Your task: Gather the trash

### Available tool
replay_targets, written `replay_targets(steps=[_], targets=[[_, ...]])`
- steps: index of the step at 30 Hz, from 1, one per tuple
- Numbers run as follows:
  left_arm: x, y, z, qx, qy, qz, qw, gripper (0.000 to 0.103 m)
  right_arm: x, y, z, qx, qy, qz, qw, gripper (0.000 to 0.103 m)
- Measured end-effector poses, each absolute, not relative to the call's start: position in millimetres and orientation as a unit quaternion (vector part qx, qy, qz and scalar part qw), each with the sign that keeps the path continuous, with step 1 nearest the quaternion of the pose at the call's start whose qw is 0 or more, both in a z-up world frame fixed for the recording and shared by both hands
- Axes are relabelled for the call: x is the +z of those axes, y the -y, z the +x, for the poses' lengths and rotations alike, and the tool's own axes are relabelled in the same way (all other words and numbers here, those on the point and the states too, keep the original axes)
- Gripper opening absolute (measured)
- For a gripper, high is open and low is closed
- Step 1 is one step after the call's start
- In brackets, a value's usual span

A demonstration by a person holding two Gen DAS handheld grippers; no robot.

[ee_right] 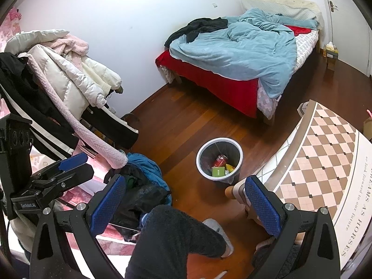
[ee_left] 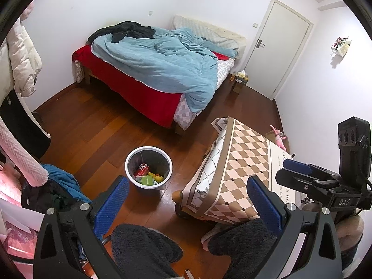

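Both my grippers, left gripper point(ee_left: 187, 200) and right gripper point(ee_right: 185, 200), hang spread wide with nothing in them. The trash bin point(ee_left: 148, 164) sits on the floor well ahead of the fingers, with a red can point(ee_left: 143, 169) and wrappers inside. It looks light and stiff, so I'd pinch the rim

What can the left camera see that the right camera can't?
Only the left camera shows the whole white door, a little bunch of flowers on the wall and a pink toy behind the table.

Only the right camera shows the whole pile of coats and the words printed on the tablecloth in full.

Both show the bed, the trash bin with a red can inside, and the checkered table. Both grippers, left and right, are open and empty.
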State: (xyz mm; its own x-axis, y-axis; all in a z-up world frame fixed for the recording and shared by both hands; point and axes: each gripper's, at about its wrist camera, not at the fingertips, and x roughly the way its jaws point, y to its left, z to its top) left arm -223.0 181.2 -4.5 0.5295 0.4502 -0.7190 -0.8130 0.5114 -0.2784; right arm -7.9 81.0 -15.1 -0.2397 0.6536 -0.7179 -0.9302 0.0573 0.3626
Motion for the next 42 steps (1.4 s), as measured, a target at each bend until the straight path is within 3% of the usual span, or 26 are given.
replay_targets(steps=[42], targets=[[-3,-182,-221,0.369,-0.294,-0.302,0.828,0.103,-8,-66,-2,0.677,-0.413,-0.175,0.583,0.103]])
